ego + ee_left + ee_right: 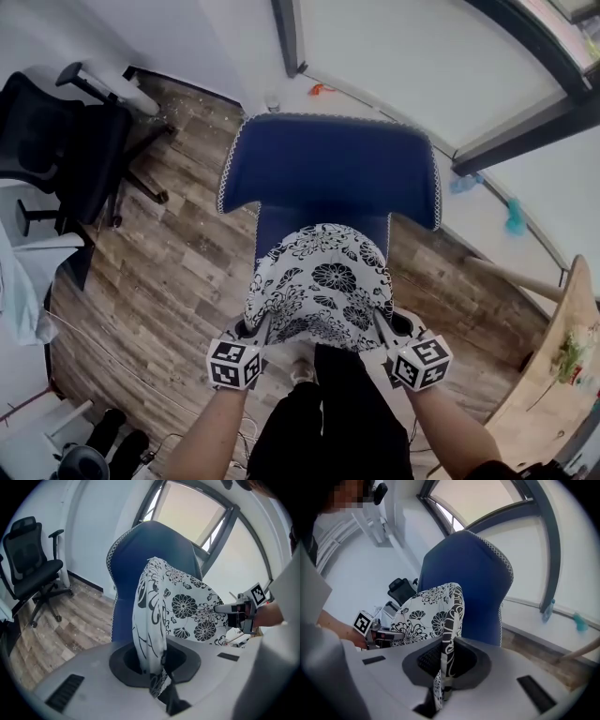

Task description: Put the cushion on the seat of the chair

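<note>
Both pairs of jaws are clamped on the hem of the white fabric cushion with black flower print [321, 286]: our left gripper [255, 330] at its 8 o'clock, our right gripper [384, 328] at 4 o'clock. We hold it over the seat of the blue upholstered chair [328, 169]. The thin hem may slip, or an uneven release may leave the cushion leaning on the backrest.

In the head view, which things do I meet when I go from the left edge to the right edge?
From the left: black office chair → left gripper → cushion → right gripper → wooden table. The blue chair is left out because it overlaps the cushion.
</note>
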Available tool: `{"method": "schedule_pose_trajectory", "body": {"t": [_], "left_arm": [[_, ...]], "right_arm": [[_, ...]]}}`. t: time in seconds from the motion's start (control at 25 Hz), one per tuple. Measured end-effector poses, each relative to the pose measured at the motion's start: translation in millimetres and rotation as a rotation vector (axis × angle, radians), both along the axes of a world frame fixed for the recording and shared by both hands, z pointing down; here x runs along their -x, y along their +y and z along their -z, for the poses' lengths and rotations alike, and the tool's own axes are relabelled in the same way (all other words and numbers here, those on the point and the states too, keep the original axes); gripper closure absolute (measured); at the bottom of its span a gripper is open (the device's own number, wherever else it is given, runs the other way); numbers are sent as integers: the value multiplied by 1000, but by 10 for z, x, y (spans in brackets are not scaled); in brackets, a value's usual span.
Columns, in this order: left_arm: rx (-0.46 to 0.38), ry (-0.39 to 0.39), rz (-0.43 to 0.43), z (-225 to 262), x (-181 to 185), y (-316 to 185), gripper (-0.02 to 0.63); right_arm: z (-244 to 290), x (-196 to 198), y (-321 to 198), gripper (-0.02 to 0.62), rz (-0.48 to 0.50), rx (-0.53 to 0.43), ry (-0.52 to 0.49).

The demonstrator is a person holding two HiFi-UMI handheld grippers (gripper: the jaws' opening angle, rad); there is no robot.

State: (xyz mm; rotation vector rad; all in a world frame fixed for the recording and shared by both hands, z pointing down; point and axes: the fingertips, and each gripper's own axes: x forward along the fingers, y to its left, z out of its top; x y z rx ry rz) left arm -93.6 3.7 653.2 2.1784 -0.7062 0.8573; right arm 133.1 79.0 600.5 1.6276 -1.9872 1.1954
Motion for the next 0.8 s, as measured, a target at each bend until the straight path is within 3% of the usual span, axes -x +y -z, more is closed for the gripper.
{"method": "schedule_pose_trajectory", "body": {"t": [0.24,0.8], "left_arm": [[29,-30,-46,-538,-92,-177,572],[59,-101,-21,-1308,-59,-440,572]], "right_arm": [[-573,-11,-267,560,68,19,13],[-1324,-334,-428,560,34,117,22]]}}
